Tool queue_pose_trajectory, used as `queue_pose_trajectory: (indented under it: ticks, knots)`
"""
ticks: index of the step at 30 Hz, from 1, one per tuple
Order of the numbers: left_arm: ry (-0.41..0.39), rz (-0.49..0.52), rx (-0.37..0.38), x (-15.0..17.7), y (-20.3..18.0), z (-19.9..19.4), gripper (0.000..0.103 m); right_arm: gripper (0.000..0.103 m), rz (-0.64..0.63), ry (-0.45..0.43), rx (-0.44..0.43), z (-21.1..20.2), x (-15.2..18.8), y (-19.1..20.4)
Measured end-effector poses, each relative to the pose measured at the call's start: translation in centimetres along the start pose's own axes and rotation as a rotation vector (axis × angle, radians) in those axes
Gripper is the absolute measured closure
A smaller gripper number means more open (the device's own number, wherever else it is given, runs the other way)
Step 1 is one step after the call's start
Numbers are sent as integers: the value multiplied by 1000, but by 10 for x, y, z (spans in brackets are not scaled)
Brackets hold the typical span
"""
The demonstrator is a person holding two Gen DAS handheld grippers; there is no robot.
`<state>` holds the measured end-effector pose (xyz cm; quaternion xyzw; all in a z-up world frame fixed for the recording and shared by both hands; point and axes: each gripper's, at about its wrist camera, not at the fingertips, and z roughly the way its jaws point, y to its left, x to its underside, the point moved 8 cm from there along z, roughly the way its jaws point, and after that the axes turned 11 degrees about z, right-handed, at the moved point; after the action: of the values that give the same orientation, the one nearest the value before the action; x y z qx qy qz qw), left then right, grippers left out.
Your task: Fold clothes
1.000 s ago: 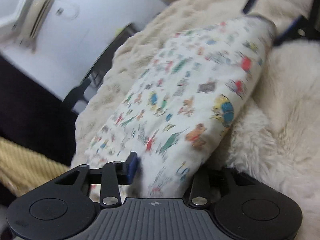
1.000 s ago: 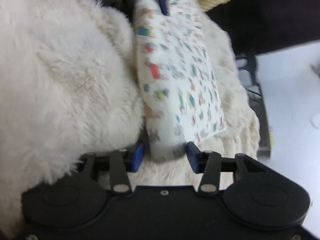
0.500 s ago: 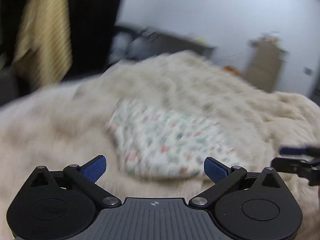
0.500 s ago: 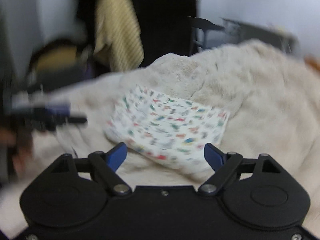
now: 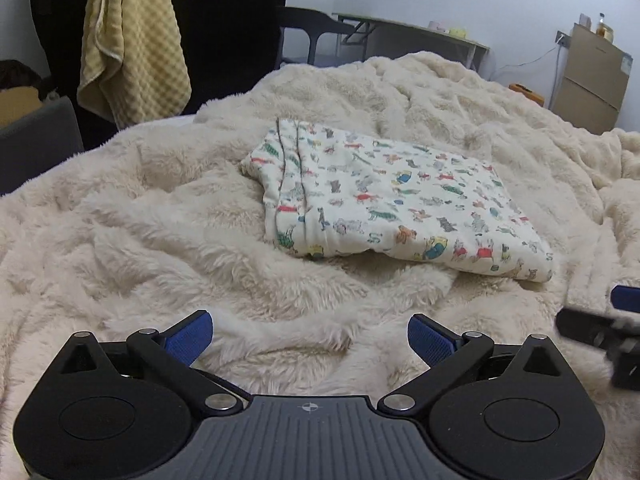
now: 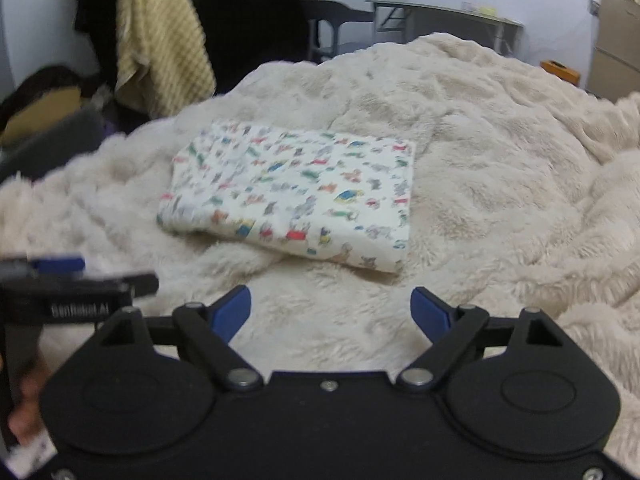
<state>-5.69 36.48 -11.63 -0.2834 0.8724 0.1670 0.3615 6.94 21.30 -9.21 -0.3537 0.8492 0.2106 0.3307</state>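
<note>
Left wrist view, folded printed garment (image 5: 396, 204) on fluffy blanket (image 5: 160, 220) ahead of both hand-held grippers, left hand-held gripper (image 5: 310, 338) jaws apart and empty, right hand-held gripper (image 6: 331, 310) likewise, yellow towel (image 5: 132, 40) hanging beyond.

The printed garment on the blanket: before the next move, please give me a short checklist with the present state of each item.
1. Garment folded into a compact rectangle: ok.
2. Garment lying flat on the blanket: ok, though its near edge lifts a little.
3. Left gripper open, nothing between its pads: ok.
4. Right gripper open, nothing between its pads: ok.
5. Both grippers clear of the garment: ok.
6. Another garment waiting to be folded: cannot tell, none in view.
</note>
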Motion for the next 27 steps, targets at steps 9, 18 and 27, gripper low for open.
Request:
queue_pose_trajectory:
  ticks: [9,18,27]
  knots:
    - [4,24,-9,4,1,-2,0,17,-81,-11,17,-4,6,11]
    - [4,39,-4,4,-2,-2,0,17,-84,-13,19,-5,7,11]
    - [5,44,3,4,-4,-1,0,17,-82,-11,20,-4,7,10]
